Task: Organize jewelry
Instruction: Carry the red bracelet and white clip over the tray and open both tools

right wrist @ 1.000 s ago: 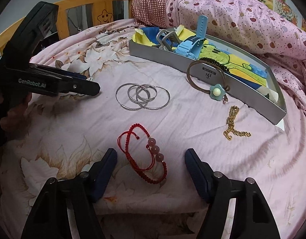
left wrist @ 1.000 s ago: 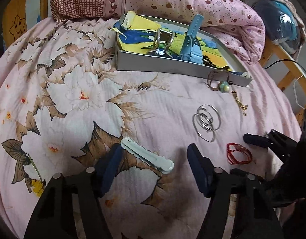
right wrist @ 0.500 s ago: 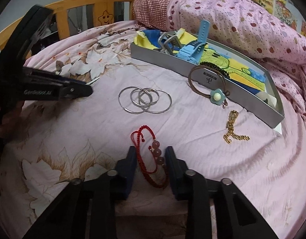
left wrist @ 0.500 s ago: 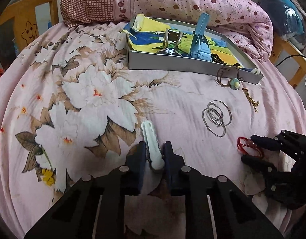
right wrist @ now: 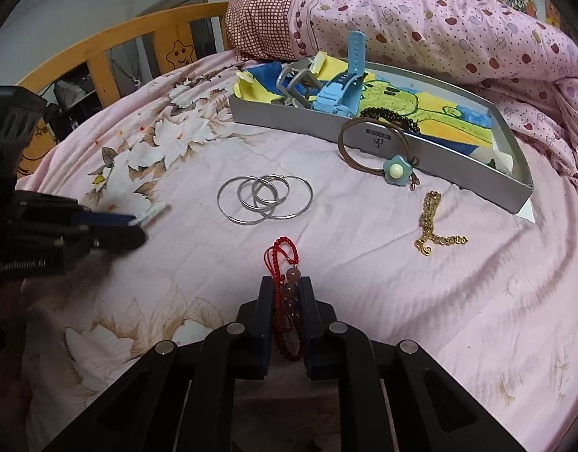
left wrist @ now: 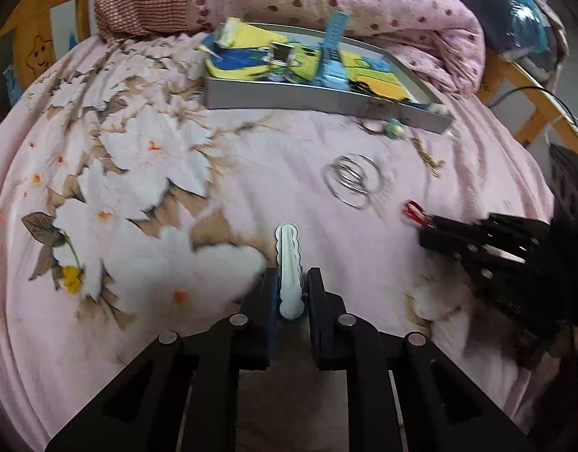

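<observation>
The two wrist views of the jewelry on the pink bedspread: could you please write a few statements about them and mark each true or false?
1. The left gripper is shut on the white scalloped hair clip. True.
2. The right gripper is open and empty. False: it is shut on the red cord bracelet with beads.
3. The silver hoop rings lie in the grey metal tray. False: they lie on the bedspread.
4. The light blue watch is in the tray. True.

On the bed lay four silver hoops (right wrist: 264, 203), one red bracelet (right wrist: 287, 301), one gold chain (right wrist: 430, 226), one flower hair tie (right wrist: 379, 150) and one white clip (left wrist: 289, 267). One tray (right wrist: 289, 122) held one blue watch (right wrist: 341, 86) and one black bead bracelet (right wrist: 390, 116).
</observation>
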Demonstrator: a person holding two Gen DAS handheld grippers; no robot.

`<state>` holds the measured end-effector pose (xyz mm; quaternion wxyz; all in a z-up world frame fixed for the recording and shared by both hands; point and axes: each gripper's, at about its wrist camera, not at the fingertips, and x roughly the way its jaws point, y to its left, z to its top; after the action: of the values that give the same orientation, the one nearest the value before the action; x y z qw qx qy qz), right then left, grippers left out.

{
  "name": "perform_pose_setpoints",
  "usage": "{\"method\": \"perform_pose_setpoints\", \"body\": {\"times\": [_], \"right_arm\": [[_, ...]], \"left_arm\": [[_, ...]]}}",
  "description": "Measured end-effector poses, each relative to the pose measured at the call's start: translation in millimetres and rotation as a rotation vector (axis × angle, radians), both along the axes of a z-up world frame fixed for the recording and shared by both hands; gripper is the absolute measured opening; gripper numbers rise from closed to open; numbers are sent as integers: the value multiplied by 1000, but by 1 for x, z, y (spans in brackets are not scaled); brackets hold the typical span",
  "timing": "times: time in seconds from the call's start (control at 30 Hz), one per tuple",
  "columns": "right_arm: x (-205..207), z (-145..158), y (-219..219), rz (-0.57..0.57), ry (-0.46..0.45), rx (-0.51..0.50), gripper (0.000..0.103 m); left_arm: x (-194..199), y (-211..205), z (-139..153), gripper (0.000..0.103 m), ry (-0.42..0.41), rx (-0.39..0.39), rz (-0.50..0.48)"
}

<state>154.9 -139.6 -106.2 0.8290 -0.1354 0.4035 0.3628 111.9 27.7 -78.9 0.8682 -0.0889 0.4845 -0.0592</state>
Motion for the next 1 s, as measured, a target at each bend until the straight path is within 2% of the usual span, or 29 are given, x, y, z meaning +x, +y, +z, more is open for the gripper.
{"method": "perform_pose_setpoints", "body": {"times": [0.3, 0.47, 0.63, 0.83, 1.0], "right_arm": [[9, 26, -12, -52, -97, 66, 12], [32, 47, -26, -119, -176, 126, 12], [74, 66, -43, -212, -249, 177, 12], [119, 67, -62, -291, -254, 210, 12], [152, 55, -76, -352, -227, 206, 12]], "left_arm": [[10, -16, 14, 12, -42, -25, -28], [38, -23, 31, 12, -104, -18, -54], [76, -32, 46, 12, -182, -36, -94], [131, -40, 57, 12, -242, -41, -101], [169, -53, 53, 12, -246, -27, -136]]}}
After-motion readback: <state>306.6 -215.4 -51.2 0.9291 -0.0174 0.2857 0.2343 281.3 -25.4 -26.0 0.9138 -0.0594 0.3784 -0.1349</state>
